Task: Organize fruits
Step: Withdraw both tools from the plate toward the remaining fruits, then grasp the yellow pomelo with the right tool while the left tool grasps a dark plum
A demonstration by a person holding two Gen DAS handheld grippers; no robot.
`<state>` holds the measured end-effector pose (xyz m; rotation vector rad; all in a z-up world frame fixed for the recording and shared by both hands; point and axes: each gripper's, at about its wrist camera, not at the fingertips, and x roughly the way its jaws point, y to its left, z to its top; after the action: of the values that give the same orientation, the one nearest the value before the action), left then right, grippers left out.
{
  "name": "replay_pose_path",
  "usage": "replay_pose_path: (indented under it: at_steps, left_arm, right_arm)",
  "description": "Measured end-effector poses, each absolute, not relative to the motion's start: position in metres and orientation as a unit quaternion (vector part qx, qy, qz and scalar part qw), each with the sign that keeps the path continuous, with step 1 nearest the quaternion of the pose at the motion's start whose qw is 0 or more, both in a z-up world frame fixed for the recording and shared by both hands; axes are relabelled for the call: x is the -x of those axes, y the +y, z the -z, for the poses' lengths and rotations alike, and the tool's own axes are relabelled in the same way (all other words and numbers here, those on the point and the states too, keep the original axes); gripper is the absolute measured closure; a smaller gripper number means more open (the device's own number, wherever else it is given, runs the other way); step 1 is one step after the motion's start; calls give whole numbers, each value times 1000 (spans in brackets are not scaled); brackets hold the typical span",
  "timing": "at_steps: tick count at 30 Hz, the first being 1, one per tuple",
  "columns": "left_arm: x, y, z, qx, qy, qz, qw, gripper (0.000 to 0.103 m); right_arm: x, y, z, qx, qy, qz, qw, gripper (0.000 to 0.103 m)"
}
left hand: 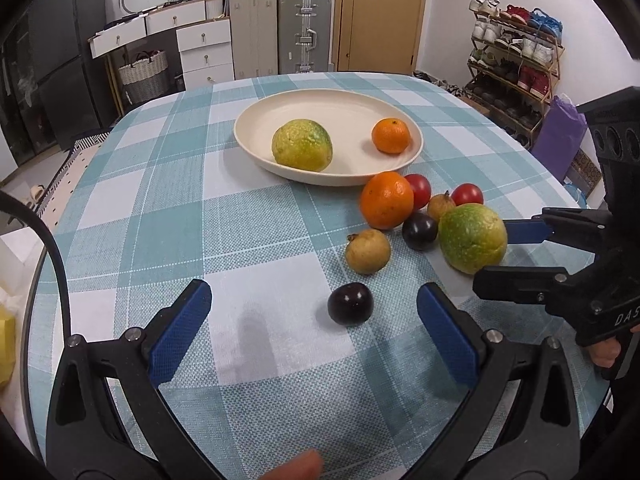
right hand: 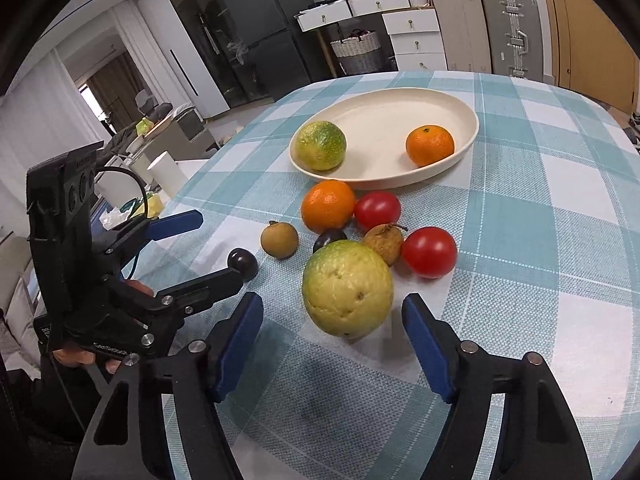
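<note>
A cream plate (left hand: 256, 120) (right hand: 460, 108) holds a green-yellow citrus (left hand: 302, 145) (right hand: 321, 145) and a small orange (left hand: 391, 135) (right hand: 430, 145). In front of it on the checked cloth lie an orange (left hand: 386, 199) (right hand: 328, 204), two red tomatoes (right hand: 377, 210) (right hand: 429, 252), two brown fruits (left hand: 367, 251) (right hand: 279, 239), dark plums (left hand: 350, 303) (right hand: 243, 264) and a large green-yellow citrus (left hand: 472, 238) (right hand: 347, 288). My left gripper (left hand: 314, 300) is open, with a plum just ahead between its fingers. My right gripper (right hand: 332, 316) is open around the large citrus.
The round table (left hand: 160, 200) has a blue-and-white checked cloth. Behind it stand white drawers (left hand: 204, 52), suitcases (left hand: 304, 32), a door and a shoe rack (left hand: 516, 52). A black fridge (right hand: 256, 32) stands at the far left.
</note>
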<state>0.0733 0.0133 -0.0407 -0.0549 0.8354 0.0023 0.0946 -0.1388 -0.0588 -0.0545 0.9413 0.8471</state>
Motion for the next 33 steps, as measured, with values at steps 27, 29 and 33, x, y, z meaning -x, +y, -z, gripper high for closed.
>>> replay_pose_path:
  at_steps: [27,29,33]
  left_arm:
    - [-78,7,54,31,440,55,896,33]
    - [-77,7,54,31,439,58,896,35]
    - [-76,9,53,32,439,56,896,42]
  right_arm:
    - [-99,-140,64,14,444,-390,806,55]
    - [-98,-139,64,18,442,-391,807,55]
    - [-95,-138,63,23,434,-392,811,56]
